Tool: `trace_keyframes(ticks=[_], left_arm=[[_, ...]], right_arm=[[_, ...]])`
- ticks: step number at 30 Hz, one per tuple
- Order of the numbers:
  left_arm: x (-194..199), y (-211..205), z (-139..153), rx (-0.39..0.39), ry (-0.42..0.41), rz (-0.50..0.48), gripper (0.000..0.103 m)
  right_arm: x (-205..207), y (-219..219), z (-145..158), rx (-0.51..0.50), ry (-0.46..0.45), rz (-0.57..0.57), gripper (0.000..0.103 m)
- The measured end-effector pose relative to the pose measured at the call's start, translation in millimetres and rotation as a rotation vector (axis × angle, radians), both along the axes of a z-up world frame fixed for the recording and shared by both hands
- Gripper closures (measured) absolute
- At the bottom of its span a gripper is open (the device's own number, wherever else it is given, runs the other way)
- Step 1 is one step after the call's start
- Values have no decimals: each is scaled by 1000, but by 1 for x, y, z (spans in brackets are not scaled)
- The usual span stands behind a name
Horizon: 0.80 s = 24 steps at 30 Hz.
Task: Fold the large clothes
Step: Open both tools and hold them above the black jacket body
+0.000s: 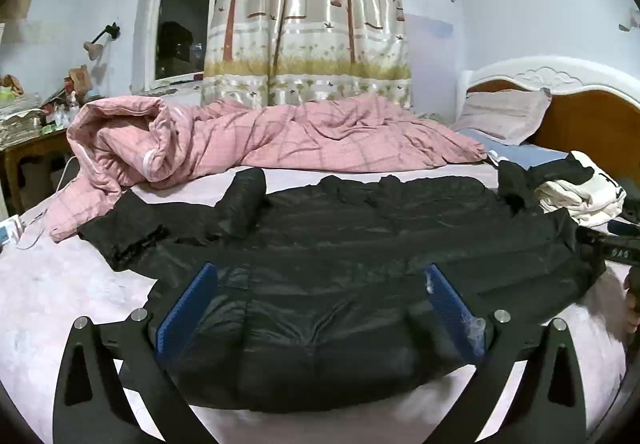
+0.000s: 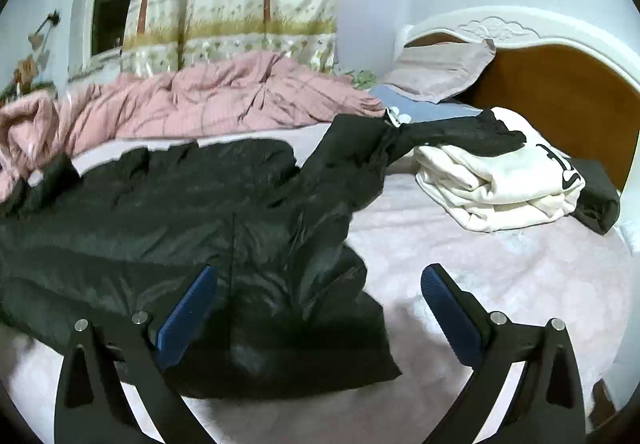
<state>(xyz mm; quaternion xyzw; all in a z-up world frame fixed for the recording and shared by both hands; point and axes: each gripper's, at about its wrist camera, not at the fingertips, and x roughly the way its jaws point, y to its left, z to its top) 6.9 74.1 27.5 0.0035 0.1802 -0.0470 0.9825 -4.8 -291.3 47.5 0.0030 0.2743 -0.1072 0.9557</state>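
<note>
Black puffer jacket (image 1: 360, 244) spread on the bed (image 1: 60, 284).
Left tool (image 1: 320, 308) and right tool (image 2: 320, 308) hover over its near hem, jaws wide, gripping nothing.

black coat (image 1: 360, 244): shiny, puffy cloth
quilt (image 1: 280, 140): soft pink cloth
headboard (image 2: 560, 100): smooth brown wood
curtain (image 1: 312, 24): glossy cloth

Both views are fisheye, with straight lines bowing outward and black vignette filling the corners. The room is evenly lit by cool indoor light; the window (image 1: 180, 24) is dark. The satin curtain (image 1: 308, 16) shows bright vertical glare streaks. The black jacket (image 1: 340, 244) gives dull sheen, its folds hard to read. The right wrist view is softer, smeared by motion blur toward its left edge.
</note>
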Motion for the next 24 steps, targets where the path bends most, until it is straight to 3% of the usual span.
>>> trace_keyframes(ticks=[3, 5, 7, 10, 14, 17, 19, 21, 24], left_arm=[[2, -1, -1, 23, 3, 15, 0], [3, 0, -2, 10, 12, 17, 0], [4, 3, -3, -5, 20, 17, 0], [7, 6, -4, -17, 29, 36, 0], [6, 11, -3, -29, 19, 57, 0], [11, 6, -7, 7, 37, 64, 0], [13, 3, -10, 24, 53, 62, 0], [13, 1, -10, 21, 51, 43, 0], [8, -1, -8, 40, 21, 50, 0]], right_arm=[[-2, -8, 3, 33, -10, -16, 0], [-3, -6, 5, -57, -15, -78, 0], [-5, -6, 6, -85, -24, -83, 0], [-9, -12, 9, -36, -52, -74, 0], [-11, -17, 11, -64, -74, -174, 0], [-10, -20, 10, -40, -74, -169, 0], [-2, -27, 4, -17, -40, -180, 4], [8, -37, -3, 36, 24, -177, 14], [10, -47, -8, 107, 59, -156, 16]])
